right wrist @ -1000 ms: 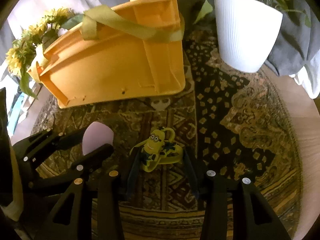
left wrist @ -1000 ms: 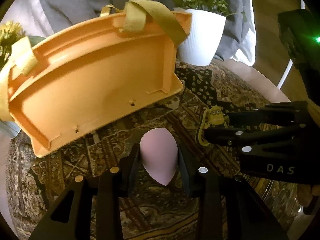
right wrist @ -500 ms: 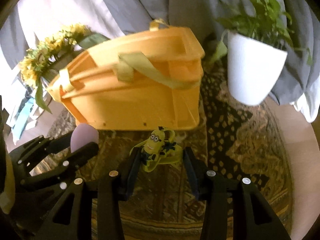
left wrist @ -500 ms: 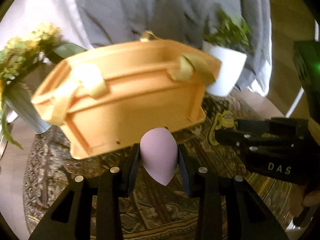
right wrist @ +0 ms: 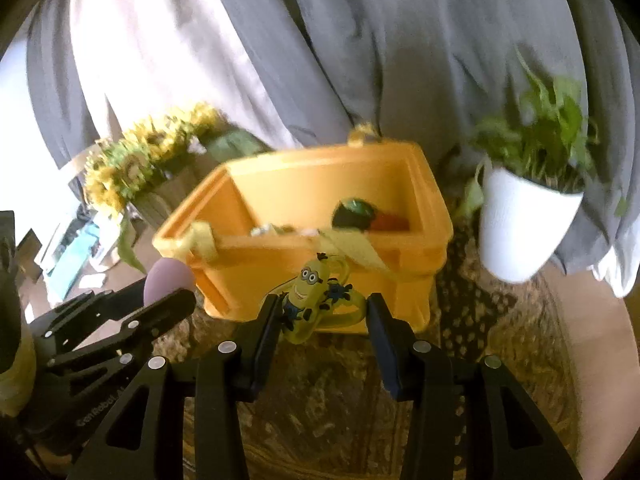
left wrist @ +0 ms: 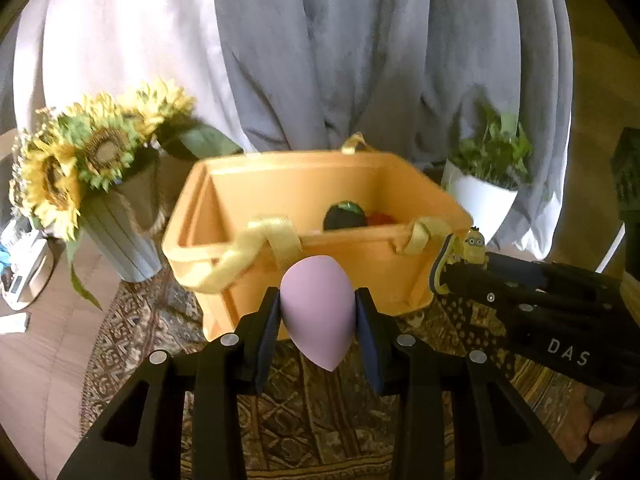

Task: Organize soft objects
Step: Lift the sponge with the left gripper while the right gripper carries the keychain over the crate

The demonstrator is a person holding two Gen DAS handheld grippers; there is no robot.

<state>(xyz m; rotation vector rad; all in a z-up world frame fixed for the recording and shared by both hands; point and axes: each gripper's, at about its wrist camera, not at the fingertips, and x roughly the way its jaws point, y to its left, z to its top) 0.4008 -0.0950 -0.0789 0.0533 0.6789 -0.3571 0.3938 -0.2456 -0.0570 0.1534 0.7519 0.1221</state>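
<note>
Round wooden table (left wrist: 48,364) under a patterned cloth (left wrist: 320,420) — orange basket (left wrist: 320,280), white plant pot (left wrist: 482,208), sunflower vase (left wrist: 116,236)

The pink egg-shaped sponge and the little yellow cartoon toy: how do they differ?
The pink sponge is plain, smooth and teardrop-shaped; the yellow toy is a flat, goggle-eyed figure with limbs and a ring. The sponge fills the left gripper jaws; the toy sits in the wider right gripper. Both are held in front of the orange basket.
</note>
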